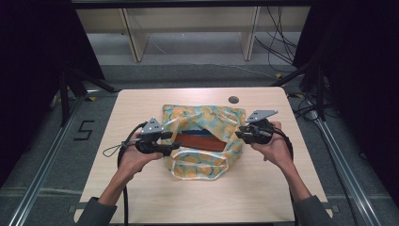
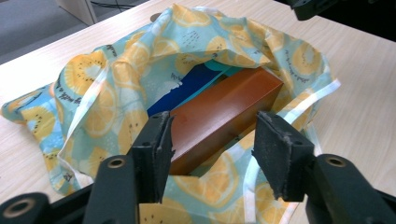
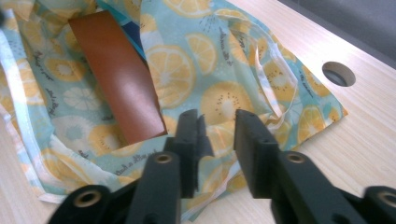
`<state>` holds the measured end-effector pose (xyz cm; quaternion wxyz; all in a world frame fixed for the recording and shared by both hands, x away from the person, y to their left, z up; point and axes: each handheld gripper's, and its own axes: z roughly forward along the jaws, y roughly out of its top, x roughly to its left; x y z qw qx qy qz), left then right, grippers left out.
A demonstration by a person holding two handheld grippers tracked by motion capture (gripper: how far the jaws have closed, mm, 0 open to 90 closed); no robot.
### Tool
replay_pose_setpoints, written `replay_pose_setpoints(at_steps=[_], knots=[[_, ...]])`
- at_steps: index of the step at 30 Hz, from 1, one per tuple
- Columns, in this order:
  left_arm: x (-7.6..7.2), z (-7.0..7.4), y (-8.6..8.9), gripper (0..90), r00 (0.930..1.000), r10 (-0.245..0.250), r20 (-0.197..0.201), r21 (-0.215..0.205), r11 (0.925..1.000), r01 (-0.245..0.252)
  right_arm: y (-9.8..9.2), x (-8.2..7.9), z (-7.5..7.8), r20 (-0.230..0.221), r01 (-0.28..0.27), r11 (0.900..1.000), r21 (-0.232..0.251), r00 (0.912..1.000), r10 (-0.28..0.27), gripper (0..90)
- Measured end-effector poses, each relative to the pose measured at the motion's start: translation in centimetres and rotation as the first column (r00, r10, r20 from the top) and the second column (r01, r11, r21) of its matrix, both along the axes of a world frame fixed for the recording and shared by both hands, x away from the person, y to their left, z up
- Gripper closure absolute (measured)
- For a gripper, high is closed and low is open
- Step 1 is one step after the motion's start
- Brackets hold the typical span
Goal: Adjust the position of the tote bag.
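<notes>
A cloth bag (image 1: 202, 141) printed with orange slices on pale blue lies in the middle of the wooden table (image 1: 141, 188), its mouth gaping. Inside it rests a brown box (image 1: 203, 141) over something dark blue (image 1: 197, 133). My left gripper (image 1: 176, 141) stands open at the bag's left edge. In the left gripper view its jaws (image 2: 212, 128) frame the near end of the brown box (image 2: 219, 116) without pressing on it. At the bag's right edge my right gripper (image 1: 237, 132) is open too. Its jaws (image 3: 217, 123) hover over the bag's fabric (image 3: 224, 70), with the brown box (image 3: 116, 79) further off.
A round cable hole (image 1: 233, 100) sits in the table behind the bag. Pale wooden shelving (image 1: 188, 28) and loose cables (image 1: 277, 42) lie beyond the table's far edge. Metal rails (image 1: 47, 160) run along the floor on both sides.
</notes>
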<state>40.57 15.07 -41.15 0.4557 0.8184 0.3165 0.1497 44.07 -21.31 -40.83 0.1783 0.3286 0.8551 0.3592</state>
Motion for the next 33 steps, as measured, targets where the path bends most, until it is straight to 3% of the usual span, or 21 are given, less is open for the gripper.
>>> replay_pose_setpoints(at_steps=[2,3,4,7,12,13,14,16,17,18,19,20,22,27,28,29,30,31,32,33], knots=[[-0.1,-0.2,0.0,44.0,0.9999,0.013,-0.004,-0.005,0.9999,-0.013,0.0,0.0,0.0,0.017,0.015,1.000,0.003,0.9998,-0.015,62.0],[0.0,-0.2,0.3,42.8,1.0000,-0.008,-0.006,0.019,0.9998,0.008,0.0,-0.1,0.1,0.011,0.013,1.000,0.000,0.9999,-0.013,60.6],[-0.1,-0.3,0.2,41.8,0.9999,0.010,-0.013,-0.003,0.9999,-0.010,0.0,-0.1,0.0,0.022,0.020,1.000,0.008,0.9996,-0.020,59.5],[-0.1,-0.4,0.4,40.0,0.9999,0.004,-0.016,0.005,1.0000,-0.004,-0.1,-0.1,0.1,0.039,0.025,1.000,0.009,0.9989,-0.025,55.0],[-0.3,0.0,0.6,37.9,0.9998,0.018,-0.004,-0.003,0.9998,-0.018,0.0,-0.5,0.4,0.006,0.042,0.999,0.021,0.9991,-0.042,51.7],[-0.4,0.0,0.6,37.7,0.9997,0.022,-0.007,-0.010,0.9997,-0.022,-0.1,-0.3,0.3,0.042,0.016,1.000,0.010,0.9990,-0.016,51.2],[-0.4,0.1,0.7,37.5,0.9998,0.018,-0.008,-0.010,0.9998,-0.018,-0.1,-0.4,0.3,0.047,0.015,1.000,0.015,0.9988,-0.016,50.5],[-0.6,0.1,0.7,36.8,0.9997,0.023,-0.007,0.002,0.9997,-0.023,0.1,-0.9,0.3,-0.004,0.040,0.999,0.027,0.9992,-0.040,49.0],[-0.6,0.1,0.8,36.4,0.9998,0.019,-0.007,0.015,0.9997,-0.019,0.0,-0.7,0.1,0.031,0.025,0.999,0.023,0.9992,-0.025,48.2],[-0.8,0.1,0.8,35.9,0.9997,0.025,-0.006,0.001,0.9997,-0.025,-0.1,-1.0,0.2,-0.001,0.033,0.999,0.022,0.9994,-0.033,47.5],[-0.9,0.1,0.9,35.5,0.9998,0.022,0.004,0.015,0.9997,-0.022,-0.2,-0.9,0.1,0.047,0.019,0.999,0.027,0.9987,-0.021,46.7],[-1.0,0.0,0.9,35.2,0.9997,0.026,0.000,-0.002,0.9997,-0.026,-0.2,-1.3,0.3,-0.010,0.043,0.998,0.036,0.9990,-0.042,46.3],[-1.4,0.1,1.1,35.0,0.9997,0.026,0.000,0.017,0.9995,-0.026,-0.6,-1.3,0.3,0.021,0.025,0.999,0.033,0.9994,-0.026,45.5],[-2.1,0.1,1.3,34.3,0.9994,0.034,-0.002,0.007,0.9994,-0.034,-0.9,-2.1,0.0,0.022,0.026,0.998,0.052,0.9994,-0.027,44.3],[-2.2,0.1,1.2,33.9,0.9992,0.039,-0.003,-0.011,0.9992,-0.039,-1.0,-2.2,0.0,0.011,0.029,0.998,0.053,0.9995,-0.030,44.0],[-2.3,0.1,1.4,33.8,0.9995,0.031,0.011,0.014,0.9994,-0.031,-1.0,-2.5,0.0,-0.011,0.039,0.998,0.056,0.9992,-0.038,43.9],[-2.5,0.0,1.2,33.5,0.9992,0.038,0.017,-0.004,0.9993,-0.037,-1.0,-2.5,-0.1,-0.004,0.035,0.998,0.058,0.9994,-0.035,43.6],[-2.7,0.0,1.4,33.2,0.9995,0.029,0.013,0.014,0.9995,-0.030,-1.1,-2.5,-0.2,0.021,0.026,0.998,0.057,0.9994,-0.027,43.3],[-3.0,-0.1,1.3,33.0,0.9995,0.032,0.009,0.007,0.9995,-0.032,-1.2,-2.6,-0.2,0.026,0.016,0.999,0.052,0.9995,-0.018,43.0],[-3.1,-0.2,1.1,32.5,0.9994,0.029,0.017,0.004,0.9996,-0.029,-1.2,-2.9,-0.2,0.006,0.021,0.999,0.043,0.9998,-0.021,42.5]])
